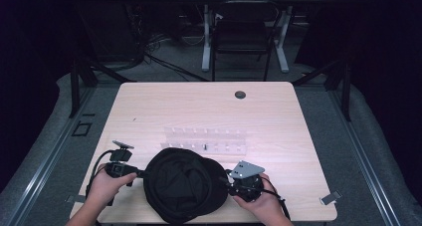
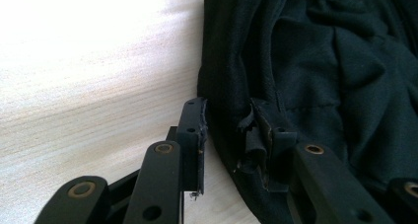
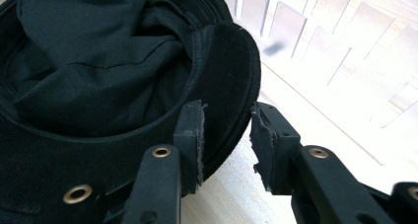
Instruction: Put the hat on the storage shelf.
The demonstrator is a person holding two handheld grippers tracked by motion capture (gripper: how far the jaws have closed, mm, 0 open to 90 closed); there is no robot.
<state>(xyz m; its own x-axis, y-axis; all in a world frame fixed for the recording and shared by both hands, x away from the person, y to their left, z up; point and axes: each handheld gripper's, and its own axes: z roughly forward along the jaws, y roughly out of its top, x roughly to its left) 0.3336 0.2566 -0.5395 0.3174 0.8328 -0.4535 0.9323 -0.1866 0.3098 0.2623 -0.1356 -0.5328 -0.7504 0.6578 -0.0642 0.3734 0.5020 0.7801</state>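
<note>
A black hat point(image 1: 185, 185) lies opening-up on the near middle of the light wooden tabletop point(image 1: 199, 106), and everything else sits around it.

To the left of the hat, the person's left hand point(image 1: 107, 186) holds the left gripper point(image 1: 141, 174) against the hat's left edge. In the left gripper view the jaws stand apart with the hat's rim point(image 2: 231, 110) between them: one jaw is outside on the bare wood, the other lies inside against the dark cloth. They straddle the rim loosely rather than pinching it.

Behind the hat, farther from the person, a clear plastic rack point(image 1: 205, 139) of small upright dividers stands on the tabletop, with a small dark item point(image 1: 204, 147) in it. Beyond that, near the far edge, is a round dark grommet hole point(image 1: 240, 94).

To the right of the hat, the right hand point(image 1: 259, 198) holds the right gripper point(image 1: 228, 180), topped by a grey three-cornered plate point(image 1: 246, 169). In the right gripper view its jaws are spread, and the hat's stiff brim point(image 3: 231, 86) reaches into the gap without being clamped. The rack shows pale and blurred past the brim.

Right of the hat, near the tabletop's front right corner, lies a small grey tab point(image 1: 330, 197).
</note>
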